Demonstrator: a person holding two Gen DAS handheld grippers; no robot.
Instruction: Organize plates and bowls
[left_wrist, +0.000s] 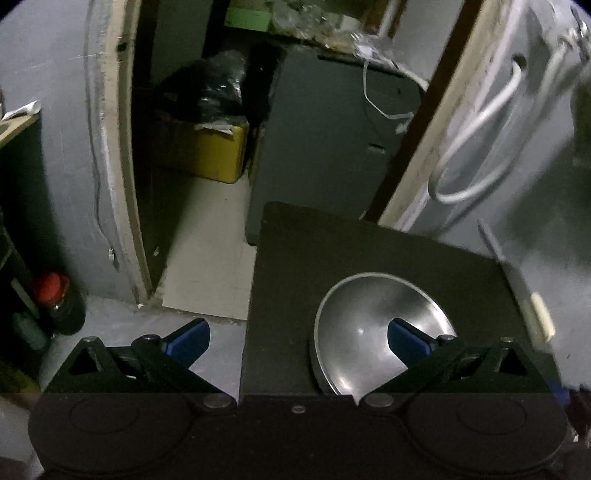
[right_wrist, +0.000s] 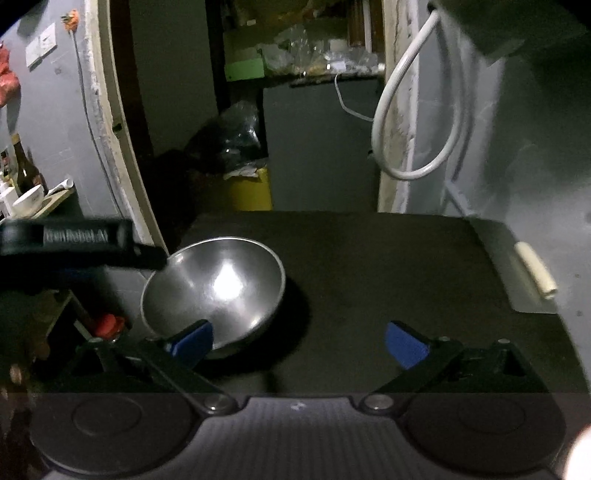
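Bowl (right_wrist: 216, 286): one, steel, near left edge of dark table (right_wrist: 369, 258). Left gripper (left_wrist: 297, 341), right gripper (right_wrist: 298, 341): two, jaws wide apart, holding nothing.

Both wrist views angled down, close; share steel bowl (left_wrist: 373, 325) (right_wrist: 218, 284), black table (left_wrist: 332, 243) (right_wrist: 388, 266).

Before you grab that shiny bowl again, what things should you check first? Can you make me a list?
1. Left gripper jaws open, nothing between them: ok.
2. Right gripper jaws open and empty: ok.
3. Shiny round metal bowl sits upright on the black tabletop: ok.
4. Bowl is empty inside: ok.
5. Bowl is far enough from the table's edge: not ok, it sits near it.
6. Other plates or bowls on this table to stack: cannot tell.
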